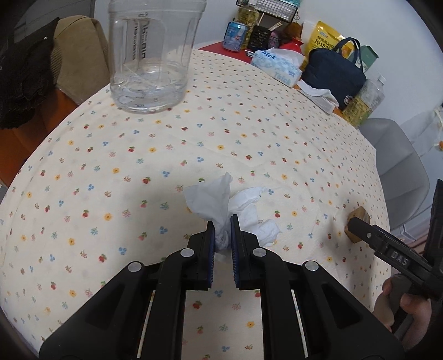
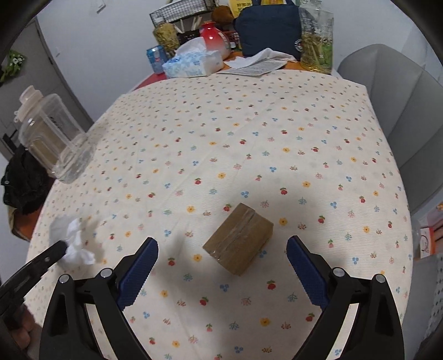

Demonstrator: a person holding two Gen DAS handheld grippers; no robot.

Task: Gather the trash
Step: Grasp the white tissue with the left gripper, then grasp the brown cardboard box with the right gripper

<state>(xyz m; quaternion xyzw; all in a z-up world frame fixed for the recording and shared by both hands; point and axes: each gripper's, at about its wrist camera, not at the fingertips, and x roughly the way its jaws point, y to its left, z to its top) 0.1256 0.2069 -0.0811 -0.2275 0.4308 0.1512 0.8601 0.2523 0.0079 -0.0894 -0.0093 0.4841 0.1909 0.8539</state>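
Left hand-held gripper (image 1: 222, 221) pinches tissue (image 1: 221, 205).

table: floral tablecloth (image 2: 249, 133) | far left: clear plastic jug (image 1: 152, 55), upright, white lid | far edge: tissue box (image 1: 277, 66), navy bag (image 1: 335, 72), red-white vase (image 2: 213, 38), blue can (image 1: 235, 36), wire basket (image 2: 180, 13) | right: grey chair (image 2: 393, 97)

Table (image 2: 277, 116), covered by cream floral-print cloth. On it: clear plastic jug (image 2: 52, 138), left edge of frame; small brown taped box (image 2: 239, 239), lower centre; tissue box (image 2: 193, 63), dark blue bag (image 2: 268, 27) and, apparently, an oil bottle (image 2: 317, 38), top of frame.
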